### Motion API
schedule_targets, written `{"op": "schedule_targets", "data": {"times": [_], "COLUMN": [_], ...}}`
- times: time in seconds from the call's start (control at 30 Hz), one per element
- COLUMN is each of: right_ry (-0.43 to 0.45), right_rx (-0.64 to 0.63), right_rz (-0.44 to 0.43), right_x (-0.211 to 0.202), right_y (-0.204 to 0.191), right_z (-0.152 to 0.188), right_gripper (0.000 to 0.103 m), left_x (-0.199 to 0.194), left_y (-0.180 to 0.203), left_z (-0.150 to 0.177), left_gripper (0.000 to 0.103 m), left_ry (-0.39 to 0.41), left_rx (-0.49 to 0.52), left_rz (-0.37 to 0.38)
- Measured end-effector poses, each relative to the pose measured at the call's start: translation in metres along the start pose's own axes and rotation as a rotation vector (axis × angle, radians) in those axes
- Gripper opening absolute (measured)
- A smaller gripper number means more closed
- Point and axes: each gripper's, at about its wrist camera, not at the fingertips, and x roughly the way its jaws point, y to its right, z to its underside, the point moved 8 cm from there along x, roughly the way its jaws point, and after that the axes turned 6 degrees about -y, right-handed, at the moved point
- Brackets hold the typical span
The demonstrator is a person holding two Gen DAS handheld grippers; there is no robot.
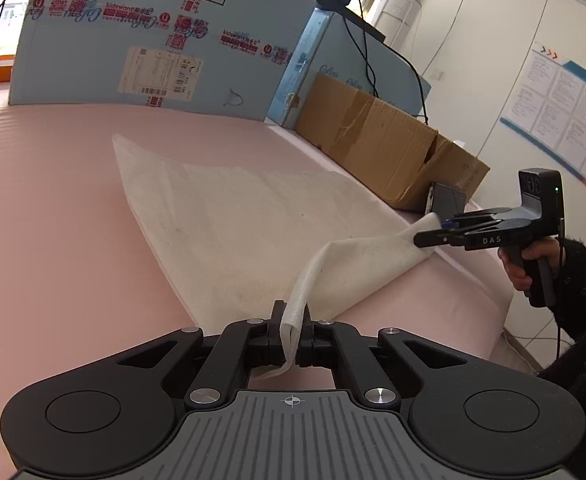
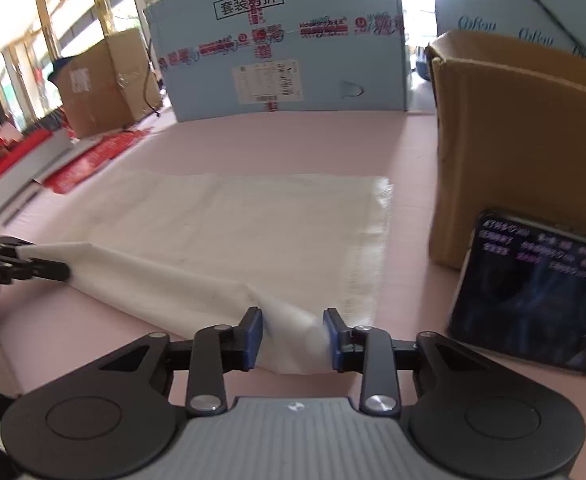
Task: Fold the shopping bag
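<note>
A white shopping bag (image 1: 229, 216) lies mostly flat on the pink table (image 1: 53, 208), its near edge lifted at two corners. The left claw (image 1: 291, 334) is pinched tight on a strip of the bag's fabric, which rises between its black fingers (image 1: 275, 320) and runs as a raised fold toward the other claw. In the left wrist view the right claw (image 1: 433, 229), held by a hand (image 1: 519, 266) in a dark sleeve (image 1: 585, 280), sits at the bag's other near corner by the table's right edge.

In the right wrist view the right claw (image 2: 293, 334) has its jaws standing partly apart; the bag's corner lies between the blue pads (image 2: 253, 336), and the blur leaves it unclear whether they press on the cloth.

A large light-blue box (image 2: 285, 44) with red printing stands at the far edge of the table. A brown cardboard box (image 2: 521, 152) stands along the right edge, and a dark phone screen (image 2: 533, 292) leans against it, near the right claw.
</note>
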Motion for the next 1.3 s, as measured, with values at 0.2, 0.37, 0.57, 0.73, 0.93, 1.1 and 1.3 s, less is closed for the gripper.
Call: {"op": "schedule_targets", "data": {"times": [0.2,0.37,0.57,0.73,0.93,1.1,1.3], "right_ry": [0.17,0.33,0.252,0.161,0.182,0.189,0.208], "right_rx": [-0.16,-0.25,-0.302,-0.231,-0.231,-0.216,-0.206], "right_rz": [0.248,0.166,0.045,0.019,0.013,-0.004,-0.003], "right_x": [-0.032,-0.055,-0.021,0.0,-0.005,-0.004,-0.003], "right_y": [-0.024,-0.074,-0.113,-0.108,-0.108,-0.105,-0.103], "right_z": [-0.007,-0.016,-0.012,-0.005,0.004,0.004,0.004], "right_gripper": [0.048,0.053,0.045,0.045,0.046,0.046,0.048], "left_x": [0.001,0.001,0.001,-0.007,-0.062,-0.041,0.049], "left_y": [0.002,0.002,0.0,-0.003,0.002,0.064,0.11], "left_z": [0.0,0.0,-0.001,0.0,-0.019,-0.043,-0.038], "left_gripper": [0.002,0.003,0.003,0.013,0.073,0.074,0.023], "left_ry": [-0.005,-0.009,-0.004,0.015,0.218,0.279,0.109], "left_rx": [0.029,0.031,0.021,0.014,0.089,0.368,0.467], "left_rz": [-0.02,-0.021,-0.015,-0.041,-0.259,-0.425,-0.273]}}
